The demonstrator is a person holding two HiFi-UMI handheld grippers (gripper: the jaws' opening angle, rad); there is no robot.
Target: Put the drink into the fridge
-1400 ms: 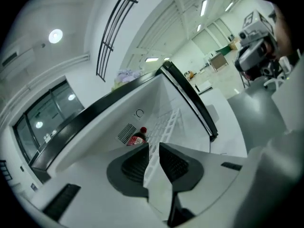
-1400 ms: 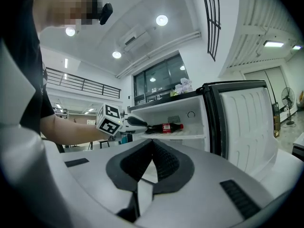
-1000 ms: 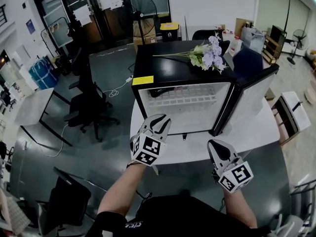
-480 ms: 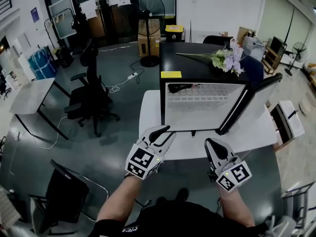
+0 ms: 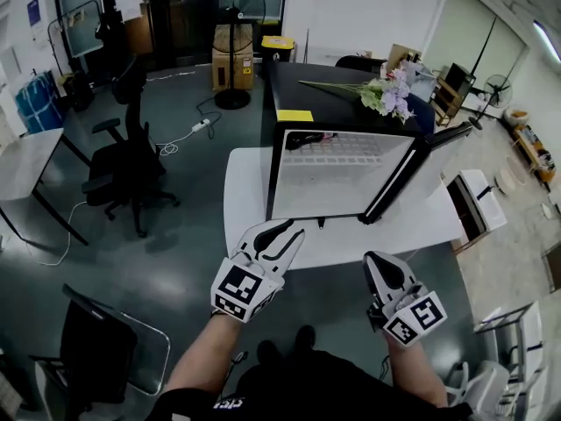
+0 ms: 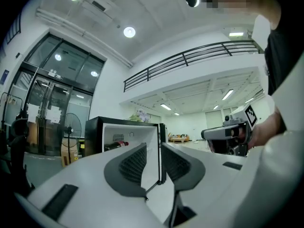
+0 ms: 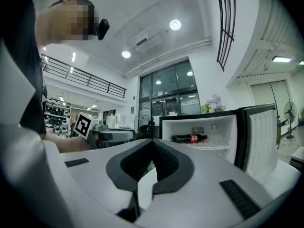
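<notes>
A black mini fridge [image 5: 282, 160] stands on a white table [image 5: 245, 196] with its door [image 5: 412, 169] swung open to the right. A cola bottle [image 7: 190, 138] with a red label lies on its side on the upper shelf; it also shows as a dark shape [image 5: 307, 135] in the head view and as a bottle [image 6: 116, 145] in the left gripper view. My left gripper [image 5: 294, 231] hovers before the table's front edge, its jaws slightly apart and closing, with nothing between them. My right gripper [image 5: 370, 262] hangs to the right, shut and empty.
Purple and white flowers [image 5: 386, 95] lie on the fridge top. A black office chair [image 5: 127, 160] stands on the floor to the left, another chair [image 5: 105, 349] is near my left side, and a fan [image 5: 237, 3] stands at the back. A low rack [image 5: 478, 200] is right of the table.
Both grippers have drawn back a little from the fridge and sit lower in the head view. The view has shifted, so the fridge now appears further from me.
</notes>
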